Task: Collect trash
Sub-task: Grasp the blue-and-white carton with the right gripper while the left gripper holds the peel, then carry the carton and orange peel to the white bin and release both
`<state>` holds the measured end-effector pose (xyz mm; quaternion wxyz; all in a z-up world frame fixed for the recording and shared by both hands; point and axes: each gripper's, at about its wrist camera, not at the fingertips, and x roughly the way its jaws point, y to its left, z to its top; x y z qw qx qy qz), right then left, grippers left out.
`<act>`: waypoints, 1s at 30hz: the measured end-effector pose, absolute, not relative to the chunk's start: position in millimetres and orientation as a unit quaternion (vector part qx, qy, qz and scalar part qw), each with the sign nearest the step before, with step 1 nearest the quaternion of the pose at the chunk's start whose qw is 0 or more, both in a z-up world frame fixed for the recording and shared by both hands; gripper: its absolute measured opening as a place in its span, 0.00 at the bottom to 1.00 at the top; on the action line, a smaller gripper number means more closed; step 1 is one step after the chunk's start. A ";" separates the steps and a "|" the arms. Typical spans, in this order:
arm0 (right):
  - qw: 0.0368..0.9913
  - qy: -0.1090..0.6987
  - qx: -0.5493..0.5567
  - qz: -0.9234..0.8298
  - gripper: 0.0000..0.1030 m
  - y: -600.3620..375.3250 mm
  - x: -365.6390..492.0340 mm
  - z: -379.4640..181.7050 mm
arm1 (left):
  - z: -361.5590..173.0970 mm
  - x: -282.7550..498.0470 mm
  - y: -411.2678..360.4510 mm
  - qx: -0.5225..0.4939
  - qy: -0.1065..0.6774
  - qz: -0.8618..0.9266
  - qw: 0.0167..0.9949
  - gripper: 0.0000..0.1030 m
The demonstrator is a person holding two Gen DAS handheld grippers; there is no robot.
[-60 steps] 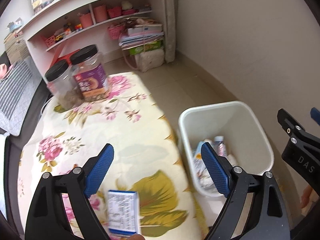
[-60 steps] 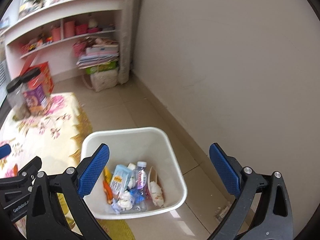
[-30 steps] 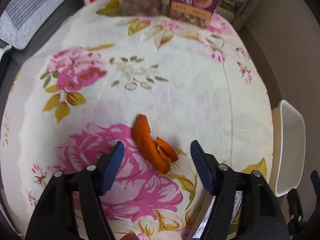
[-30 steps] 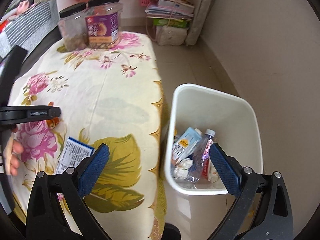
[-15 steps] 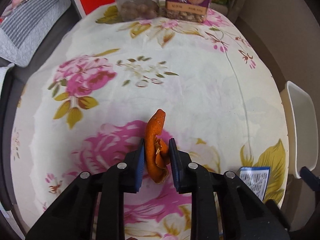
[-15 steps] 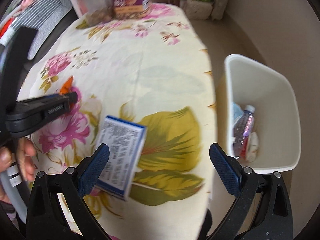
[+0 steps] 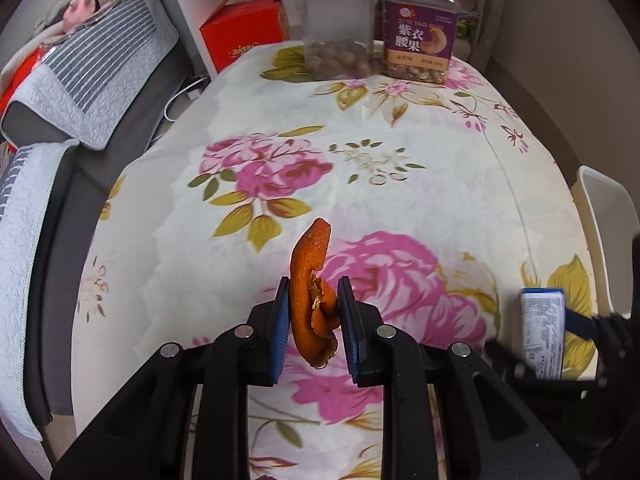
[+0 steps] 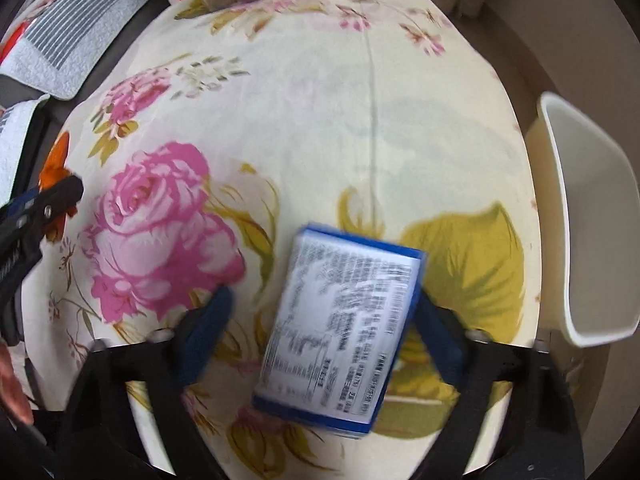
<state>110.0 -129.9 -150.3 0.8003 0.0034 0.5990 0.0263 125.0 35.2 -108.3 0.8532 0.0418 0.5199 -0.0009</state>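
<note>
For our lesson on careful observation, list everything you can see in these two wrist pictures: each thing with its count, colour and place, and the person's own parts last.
orange peel: one, orange, clamped in the left tool, lifted off the cloth
carton: one, blue and white, flat on the cloth between the right tool's fingers
bin: one, white, beside the table's right edge
tablecloth: one, cream with pink flowers, over the table
jars: two, clear with black lids, one purple-labelled, at the table's far end
red box: one, behind the table
striped cushion: one, grey and white, on the left
left tool: black, blue pads, shut on the peel
right tool: black, blue pads, jaws just been closing around the carton, left pad not yet touching
</note>
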 end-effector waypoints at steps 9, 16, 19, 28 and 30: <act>0.821 0.568 -0.008 0.062 0.51 -93.4 128.0 -135.9 | -104.1 118.8 66.3 0.018 0.510 0.014 0.860 0.23; 0.875 0.474 -0.027 0.092 0.51 -69.4 140.9 -90.3 | -84.6 115.9 87.5 -0.013 0.468 0.034 0.883 0.23; 0.897 0.430 -0.031 0.095 0.51 -64.9 143.6 -71.5 | -70.6 113.1 92.6 -0.016 0.437 0.051 0.898 0.23; 0.951 0.294 -0.047 0.087 0.51 -61.6 121.4 -9.7 | -16.0 100.8 94.3 -0.018 0.336 0.083 0.938 0.23; 0.957 0.275 -0.047 0.085 0.51 -64.9 116.8 -1.6 | -9.3 98.8 90.0 -0.015 0.323 0.085 0.943 0.24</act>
